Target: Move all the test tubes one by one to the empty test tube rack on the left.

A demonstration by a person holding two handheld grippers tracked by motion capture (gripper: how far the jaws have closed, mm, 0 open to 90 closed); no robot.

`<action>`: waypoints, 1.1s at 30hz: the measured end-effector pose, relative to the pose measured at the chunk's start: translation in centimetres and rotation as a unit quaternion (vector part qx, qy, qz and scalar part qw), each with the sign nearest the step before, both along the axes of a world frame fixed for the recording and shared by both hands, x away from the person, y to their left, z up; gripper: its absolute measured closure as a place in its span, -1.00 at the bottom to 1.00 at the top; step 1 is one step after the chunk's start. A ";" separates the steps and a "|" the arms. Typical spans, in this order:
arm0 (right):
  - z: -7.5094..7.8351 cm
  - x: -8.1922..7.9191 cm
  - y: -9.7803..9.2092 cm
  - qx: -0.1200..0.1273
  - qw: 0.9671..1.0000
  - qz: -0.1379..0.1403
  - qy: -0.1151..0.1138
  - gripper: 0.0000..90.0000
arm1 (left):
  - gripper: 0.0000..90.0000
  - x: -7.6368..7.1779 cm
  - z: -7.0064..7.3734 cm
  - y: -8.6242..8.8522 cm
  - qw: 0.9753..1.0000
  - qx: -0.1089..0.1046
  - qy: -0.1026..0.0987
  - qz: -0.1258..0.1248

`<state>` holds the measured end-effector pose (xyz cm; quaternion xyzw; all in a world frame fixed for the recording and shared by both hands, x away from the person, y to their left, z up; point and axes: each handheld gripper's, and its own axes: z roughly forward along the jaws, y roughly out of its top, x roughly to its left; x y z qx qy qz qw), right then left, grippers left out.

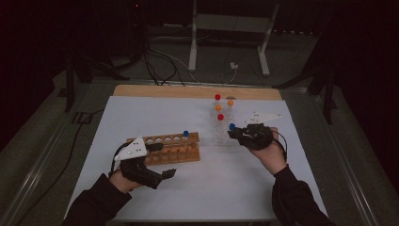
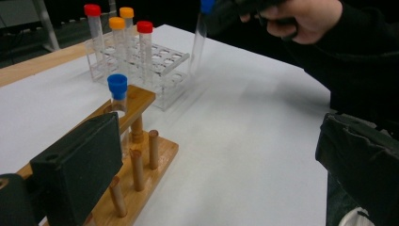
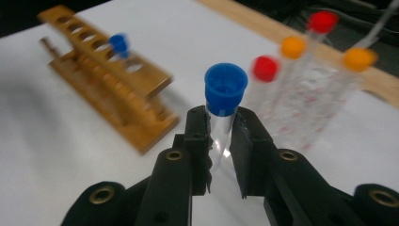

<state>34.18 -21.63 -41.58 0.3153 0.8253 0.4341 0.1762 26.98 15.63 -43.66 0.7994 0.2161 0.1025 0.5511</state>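
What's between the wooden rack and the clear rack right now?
High view: a bare strip of white table cover separates the wooden rack from the clear rack; nothing lies there.

held tube (image 3: 220,123): clear glossy plastic, smooth blue plastic cap
right gripper (image 3: 219,127): matt black plastic, brass-coloured metal inserts
wooden rack (image 1: 171,148): varnished light wood, round dowel pegs
clear rack (image 2: 162,66): transparent glossy plastic
table cover (image 1: 226,179): smooth matt white sheet
table edge (image 1: 188,91): bare wood
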 end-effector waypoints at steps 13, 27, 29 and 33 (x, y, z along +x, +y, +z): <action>-2.7 -3.6 3.1 -0.007 0.997 0.066 0.027 0.71 | -0.95 0.3 0.3 -2.2 1.000 0.008 -0.001 -0.022; -4.0 -5.7 6.2 -0.031 0.992 0.120 0.036 0.71 | -0.72 0.5 0.6 -4.6 0.999 0.008 -0.012 -0.047; -4.0 -5.9 6.5 -0.029 0.991 0.124 0.037 0.71 | -0.64 0.5 0.6 -5.0 0.999 0.007 -0.012 -0.052; -3.9 -6.2 6.7 -0.030 0.990 0.131 0.035 0.71 | -0.49 0.7 0.5 -6.0 0.998 0.008 -0.015 -0.057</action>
